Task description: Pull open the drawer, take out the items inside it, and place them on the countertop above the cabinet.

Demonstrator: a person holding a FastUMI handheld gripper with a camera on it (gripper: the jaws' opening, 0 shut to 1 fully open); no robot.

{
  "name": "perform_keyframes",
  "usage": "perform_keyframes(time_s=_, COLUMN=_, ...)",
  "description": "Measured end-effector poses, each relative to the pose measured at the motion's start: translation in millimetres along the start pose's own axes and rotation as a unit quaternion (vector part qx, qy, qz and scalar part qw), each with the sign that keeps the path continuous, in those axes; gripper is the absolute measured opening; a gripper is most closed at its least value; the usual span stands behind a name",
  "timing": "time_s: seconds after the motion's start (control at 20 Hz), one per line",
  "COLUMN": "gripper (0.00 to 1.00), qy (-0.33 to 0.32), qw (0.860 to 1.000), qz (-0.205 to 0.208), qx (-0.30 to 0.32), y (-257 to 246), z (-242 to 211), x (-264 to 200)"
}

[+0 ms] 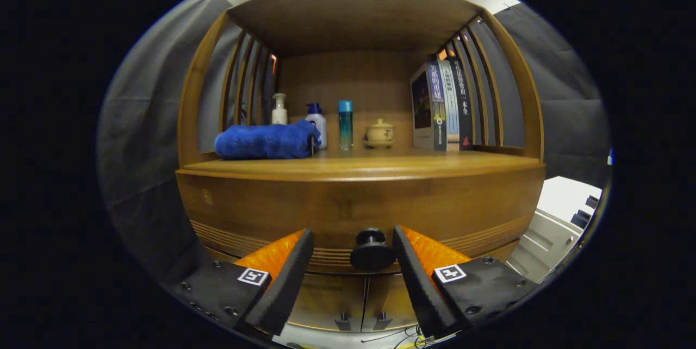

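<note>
One round knob (372, 250) sits at the middle of the drawer (348, 210) front, just under the desk's (359, 167) front edge; it looks rigid and smooth, and is the place to grip. Both fingers of the tool (352, 240) stand wide open on either side of the knob, touching nothing.

**Gripper held level, fingers parted**

The gripper (352, 240) is seen from just behind its own two fingers, which reach forward and slightly inward from the 7 o'clock and 5 o'clock positions. The fingers (296, 267) are spread apart, with a clear gap left between the tips. Nothing is pressed by either pad. Both fingers are held at the same height, so the gripper is level. A square marker is carried on each finger base.
</note>
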State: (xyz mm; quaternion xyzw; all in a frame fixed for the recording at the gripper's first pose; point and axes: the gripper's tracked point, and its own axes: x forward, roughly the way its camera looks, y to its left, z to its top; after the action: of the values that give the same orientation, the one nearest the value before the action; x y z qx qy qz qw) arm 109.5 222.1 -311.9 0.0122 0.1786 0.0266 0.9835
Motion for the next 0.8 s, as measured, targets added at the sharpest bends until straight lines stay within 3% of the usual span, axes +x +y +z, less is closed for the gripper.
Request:
perform_keyframes(time_s=0.3, gripper=0.75, qy=-0.01, qw=1.0, qz=-0.021, qx=-0.001, y=-13, z=-5, x=10)
perform_keyframes(time_s=0.45, gripper=0.57, qy=0.002, qw=1.0, qz=-0.005, qx=0.019, y=-15, z=-8, x=9)
perform_keyframes(time_s=0.6, gripper=0.4, qy=-0.01, qw=1.0, qz=-0.014, qx=0.001, y=-19, z=-1, x=11)
perform_keyframes(time_s=0.8, gripper=0.34, qy=-0.007, qw=1.0, qz=-0.009, qx=0.016, y=-15, z=-3, x=9)
